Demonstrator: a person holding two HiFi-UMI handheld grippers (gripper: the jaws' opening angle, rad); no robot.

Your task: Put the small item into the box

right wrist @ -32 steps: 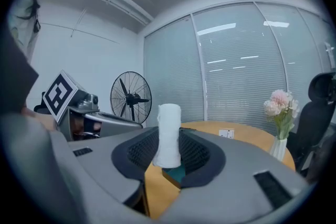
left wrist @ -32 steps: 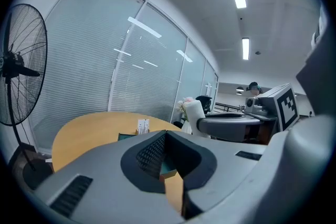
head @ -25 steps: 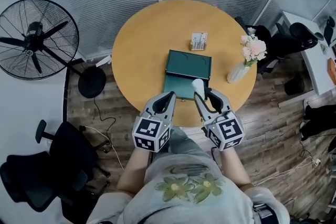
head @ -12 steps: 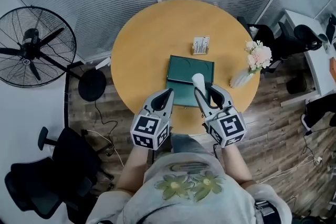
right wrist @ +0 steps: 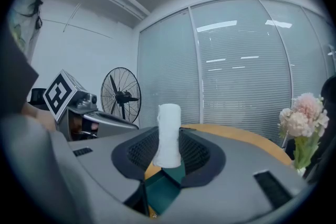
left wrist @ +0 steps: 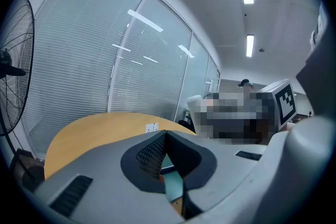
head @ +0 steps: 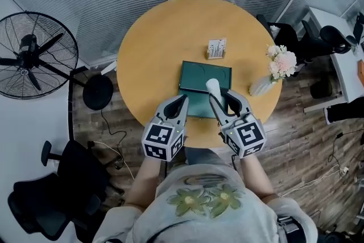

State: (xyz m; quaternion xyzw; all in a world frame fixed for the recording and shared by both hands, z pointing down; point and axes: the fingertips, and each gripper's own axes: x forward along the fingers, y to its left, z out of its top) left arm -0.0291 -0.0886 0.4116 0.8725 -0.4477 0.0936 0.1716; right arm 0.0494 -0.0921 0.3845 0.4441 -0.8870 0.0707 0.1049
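A dark green box [head: 203, 78] lies open on the round wooden table [head: 165, 37], its lid toward me. My right gripper [head: 220, 98] is shut on a small white roll [head: 214, 88] and holds it upright over the box's near right part. In the right gripper view the white roll [right wrist: 169, 135] stands clamped between the two dark pads, with green box surface [right wrist: 160, 194] below. My left gripper [head: 179, 106] hovers at the box's near left edge; its jaws are shut with nothing between them, and the left gripper view shows the tips [left wrist: 165, 136] meeting.
A small card holder [head: 216, 48] stands behind the box. A vase of pink flowers [head: 277, 65] sits at the table's right edge. A floor fan [head: 31, 57] stands at the left, office chairs at lower left and upper right.
Both grippers have shifted slightly forward; the white roll now sits further over the box. The grip on the roll is unchanged.
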